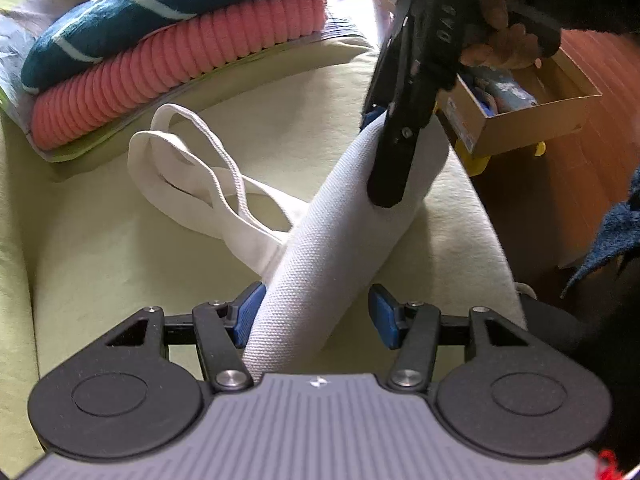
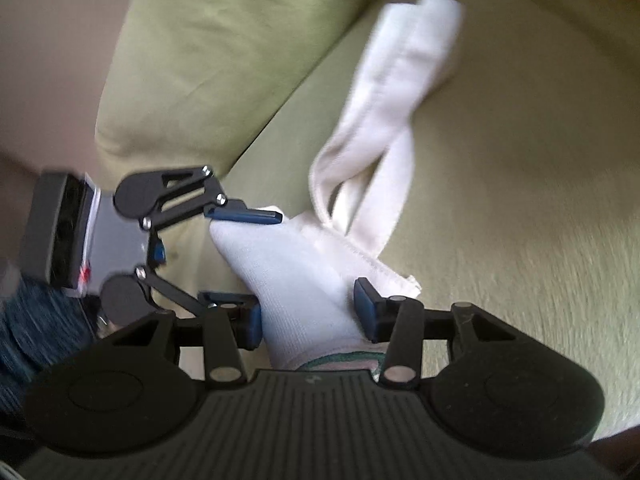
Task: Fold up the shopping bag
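Now, over on the far left, the stack of folded knitwear sits well back on the green couch cushion, clear of the action. Moving in, the white handles of the shopping bag lie looped and slack on the cushion, flopping wherever they land. That tells you plenty: this looks like light, soft woven canvas, limp and not slippery, likely to sag the moment it loses support. Centre stage, the bag body is gathered into a thick roll, raised off the cushion between the two tools. The left gripper has its blue fingers spread wide, the roll passing between them and brushing one pad, so it cradles rather than clamps. Further right, the right gripper meets the far end of the roll; its own view shows the fingers parted around the cloth, not pinched shut. Best hold, I'd judge, is across the full thickness of the roll near each end, never the straps. Far right, a cardboard box waits on the floor.
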Motion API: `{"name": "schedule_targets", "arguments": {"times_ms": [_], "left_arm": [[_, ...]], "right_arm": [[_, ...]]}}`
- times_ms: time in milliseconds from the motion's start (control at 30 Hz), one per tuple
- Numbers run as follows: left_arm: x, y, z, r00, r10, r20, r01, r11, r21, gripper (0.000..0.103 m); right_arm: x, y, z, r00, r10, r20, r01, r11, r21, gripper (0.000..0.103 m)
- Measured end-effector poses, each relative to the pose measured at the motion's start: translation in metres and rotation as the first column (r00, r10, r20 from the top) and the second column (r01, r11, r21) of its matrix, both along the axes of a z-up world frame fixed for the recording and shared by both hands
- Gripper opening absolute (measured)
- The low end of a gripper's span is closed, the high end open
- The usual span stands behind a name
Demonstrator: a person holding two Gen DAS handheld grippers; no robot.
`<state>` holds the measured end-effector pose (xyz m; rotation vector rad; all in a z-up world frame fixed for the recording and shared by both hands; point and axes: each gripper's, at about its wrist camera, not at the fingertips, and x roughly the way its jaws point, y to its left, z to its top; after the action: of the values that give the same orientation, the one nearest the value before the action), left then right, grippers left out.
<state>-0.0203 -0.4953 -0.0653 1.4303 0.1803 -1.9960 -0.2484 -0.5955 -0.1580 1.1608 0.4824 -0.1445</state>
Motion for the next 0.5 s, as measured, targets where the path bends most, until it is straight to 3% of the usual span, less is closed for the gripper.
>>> {"name": "schedule_targets", "arguments": {"times_ms": [100, 300, 500], "left_arm": [[0.002, -0.007, -0.003, 1.000, 0.004, -0.008, -0.004, 1.000, 0.003, 0.060], [0.004, -0.002, 0.000, 1.000, 0.008, -0.018, -0.008, 0.999, -0.040, 0.064], [0.017, 0.005, 0.040, 0.994, 0.075, -0.079, -0.088, 0.979, -0.181, 0.057]], "right_arm": [[0.000, -0.008, -0.005, 1.000, -0.014, -0.010, 0.014, 0.998, 0.062, 0.039], [0.006, -0.017, -0.008, 0.999, -0.018, -0.047, 0.022, 0.996, 0.083, 0.039], [0.006, -0.024, -0.017, 0.992, -0.095, -0.083, 0.104, 0.988, 0.111, 0.041]]}}
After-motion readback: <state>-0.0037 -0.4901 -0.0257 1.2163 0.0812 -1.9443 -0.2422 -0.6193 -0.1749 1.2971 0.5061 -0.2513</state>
